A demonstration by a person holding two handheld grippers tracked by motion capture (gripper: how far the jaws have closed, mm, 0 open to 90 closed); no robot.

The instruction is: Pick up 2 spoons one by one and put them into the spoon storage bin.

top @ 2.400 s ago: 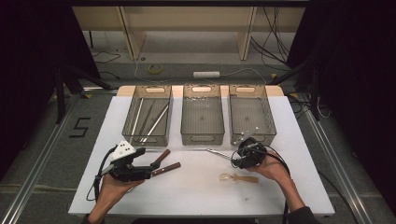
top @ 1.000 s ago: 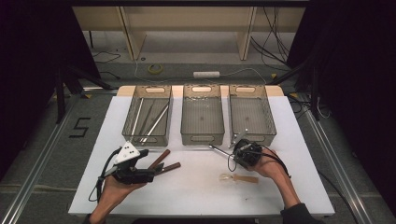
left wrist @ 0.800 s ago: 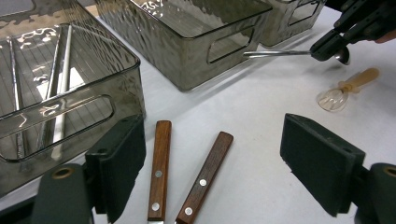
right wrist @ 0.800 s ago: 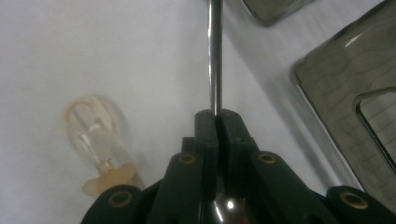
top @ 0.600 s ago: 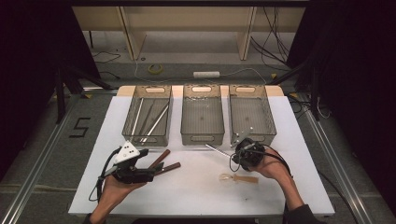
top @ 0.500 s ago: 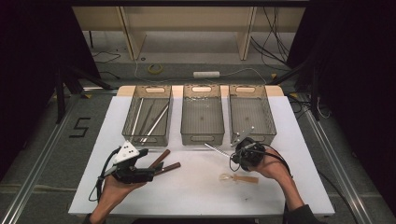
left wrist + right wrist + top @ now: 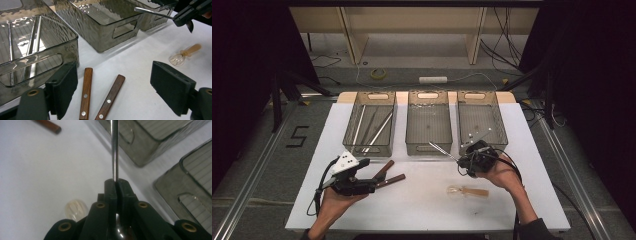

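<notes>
Three grey bins (image 7: 428,129) stand in a row, two wooden-handled knives (image 7: 86,92) lie between the left gripper's (image 7: 117,92) parted jaws, and the right gripper (image 7: 116,185) clamps one metal utensil (image 7: 114,147)

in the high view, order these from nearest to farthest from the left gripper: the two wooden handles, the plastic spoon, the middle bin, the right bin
From the left gripper:
1. Wooden handles, right at its open jaws.
2. Middle bin, up and to the right.
3. Plastic spoon, across the table to the right, only a little farther than the middle bin.
4. Right bin, far right, beyond the other gripper.
</notes>
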